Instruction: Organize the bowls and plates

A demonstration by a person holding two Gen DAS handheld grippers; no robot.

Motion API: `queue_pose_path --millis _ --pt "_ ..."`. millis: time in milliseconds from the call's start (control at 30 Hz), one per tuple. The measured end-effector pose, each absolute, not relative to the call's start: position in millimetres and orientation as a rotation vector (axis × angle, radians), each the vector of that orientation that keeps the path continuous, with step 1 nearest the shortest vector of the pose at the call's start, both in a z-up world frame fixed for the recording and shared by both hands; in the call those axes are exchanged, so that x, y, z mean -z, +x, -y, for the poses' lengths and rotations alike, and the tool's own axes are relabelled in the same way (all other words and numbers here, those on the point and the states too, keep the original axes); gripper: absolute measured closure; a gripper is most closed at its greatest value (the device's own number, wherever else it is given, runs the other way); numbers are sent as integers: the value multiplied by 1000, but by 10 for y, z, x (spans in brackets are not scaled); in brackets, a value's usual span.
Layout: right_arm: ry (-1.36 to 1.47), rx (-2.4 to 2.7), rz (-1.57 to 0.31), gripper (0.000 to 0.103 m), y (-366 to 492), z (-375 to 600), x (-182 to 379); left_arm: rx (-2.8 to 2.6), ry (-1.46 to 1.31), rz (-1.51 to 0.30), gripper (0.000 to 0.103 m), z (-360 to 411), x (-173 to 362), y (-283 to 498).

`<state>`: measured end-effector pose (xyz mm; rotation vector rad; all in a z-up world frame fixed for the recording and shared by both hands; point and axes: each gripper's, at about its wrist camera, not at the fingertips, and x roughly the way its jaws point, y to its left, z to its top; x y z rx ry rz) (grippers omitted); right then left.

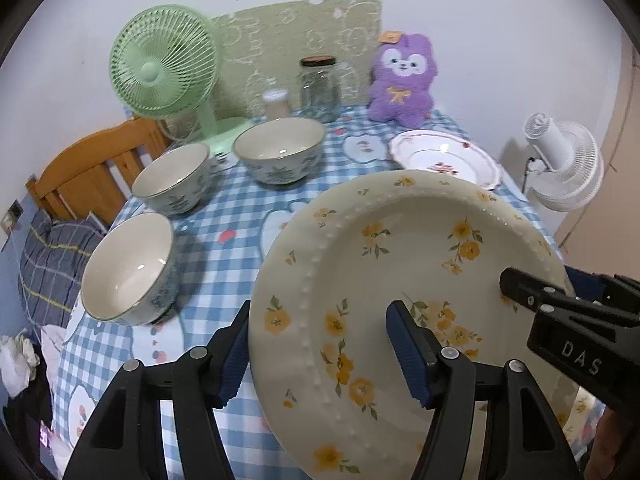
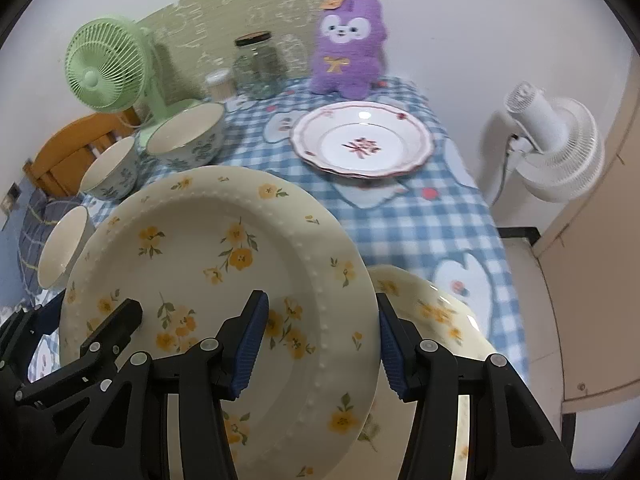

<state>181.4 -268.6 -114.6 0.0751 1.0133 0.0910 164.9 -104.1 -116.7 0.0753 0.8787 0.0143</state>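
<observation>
Both grippers are on the cream round plate with yellow flower print and beaded rim point(image 1: 400, 280), held tilted above the blue-and-white checked tablecloth point(image 1: 224, 216). Left gripper point(image 1: 324, 356) straddles the plate's left rim: one blue ribbed pad under the edge, the other on the top face; looks clamped on the rim. Right gripper point(image 2: 318, 346) does the same on the right rim, one pad on the face, one outside the edge, also looks clamped. Each gripper's black finger shows in the other's view, at the opposite side of the plate. Below the held plate, right wrist view, a second cream yellow-flower plate point(image 2: 436, 312) lies on the cloth, partly covered. Further back sits a white scalloped plate with red rim and red floral centre point(image 2: 362, 140); whether it is a stack I cannot tell. Left side of the table: three cream bowls with blue floral outsides, near point(image 1: 130, 270), middle point(image 1: 172, 178), far and largest point(image 1: 280, 150), all upright, apart from each other. Along the back: green desk fan point(image 1: 164, 64), glass jar with dark lid point(image 1: 319, 88), purple plush toy point(image 1: 402, 80). White fan point(image 2: 552, 144) stands off the table at right.
</observation>
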Motion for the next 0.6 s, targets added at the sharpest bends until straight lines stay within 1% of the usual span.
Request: queue_pose_path --millis 600 --pt "142 36 -1016 47 1373 3320 1264 123 112 -930 37 1635 1346 1455"
